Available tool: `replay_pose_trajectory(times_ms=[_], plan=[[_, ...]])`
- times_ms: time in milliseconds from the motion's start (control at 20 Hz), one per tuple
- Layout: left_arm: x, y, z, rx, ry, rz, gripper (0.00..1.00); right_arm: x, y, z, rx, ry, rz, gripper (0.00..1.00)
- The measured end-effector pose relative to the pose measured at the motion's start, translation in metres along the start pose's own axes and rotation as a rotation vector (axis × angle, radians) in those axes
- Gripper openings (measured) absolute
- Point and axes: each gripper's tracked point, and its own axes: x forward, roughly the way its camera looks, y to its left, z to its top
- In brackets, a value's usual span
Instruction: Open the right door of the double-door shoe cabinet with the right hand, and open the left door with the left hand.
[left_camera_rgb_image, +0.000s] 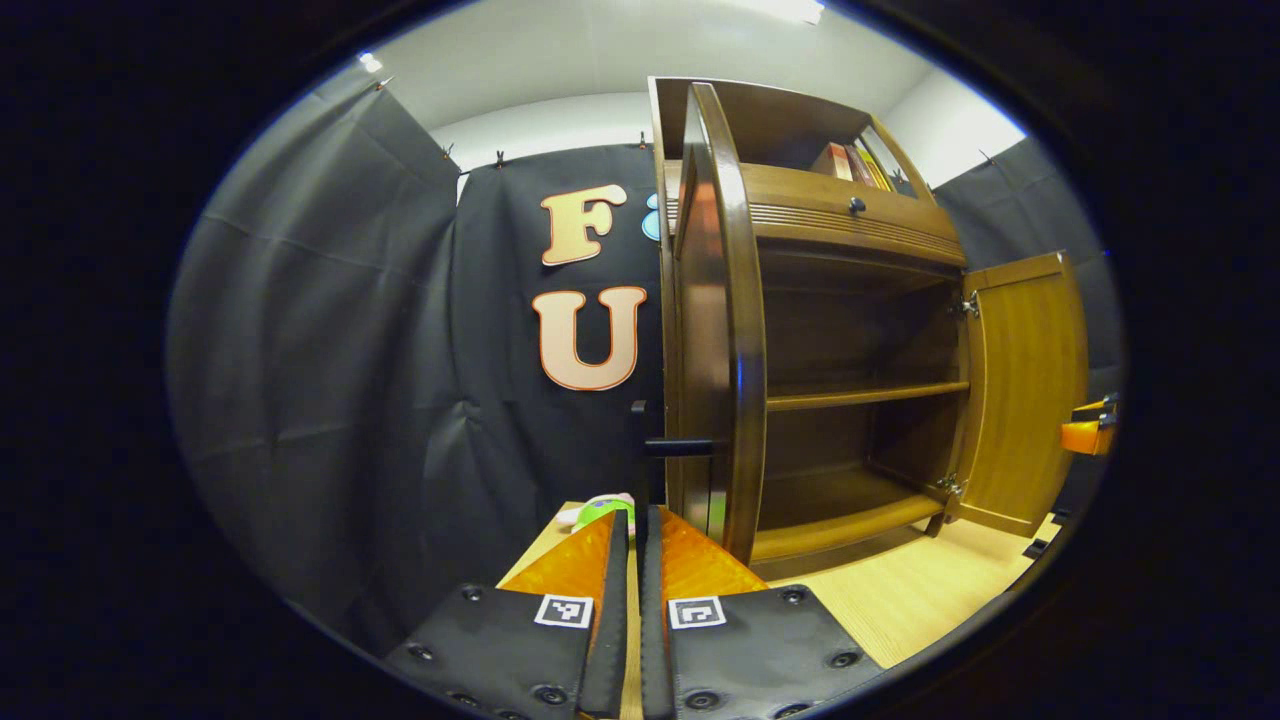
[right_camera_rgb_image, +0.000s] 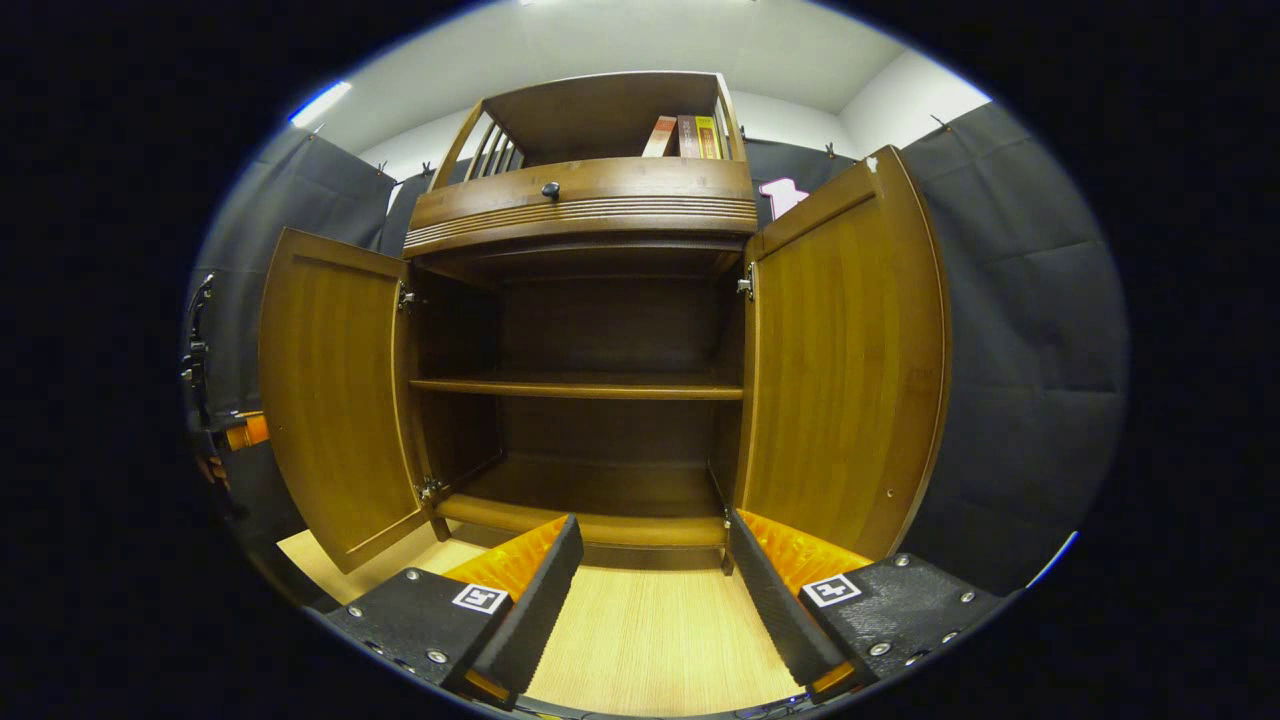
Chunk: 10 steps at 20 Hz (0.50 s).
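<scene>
Shoe cabinet warm brown wood with ribbed drawer front; floor pale striped wood; walls white.

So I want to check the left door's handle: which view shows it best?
The left gripper view. The handle sticks out dark from the left door, seen edge-on just beyond the shut fingers. The right gripper view shows that door's inner face only, swung open, handle hidden behind it.
</scene>
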Motion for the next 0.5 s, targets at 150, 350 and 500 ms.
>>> replay_pose_trajectory(times_ms=[150,350,500], plan=[[0.003,0.009,0.000,0.018,0.006,-0.034,0.14,0.000,0.001,0.000,0.000,-0.004,-0.009,1.00],[0.005,0.017,0.000,0.041,0.020,-0.084,0.14,0.000,0.004,0.001,-0.006,-0.005,-0.018,1.00],[-0.008,0.023,-0.012,0.040,0.066,-0.082,0.14,0.002,0.008,0.003,0.002,-0.009,-0.013,1.00]])
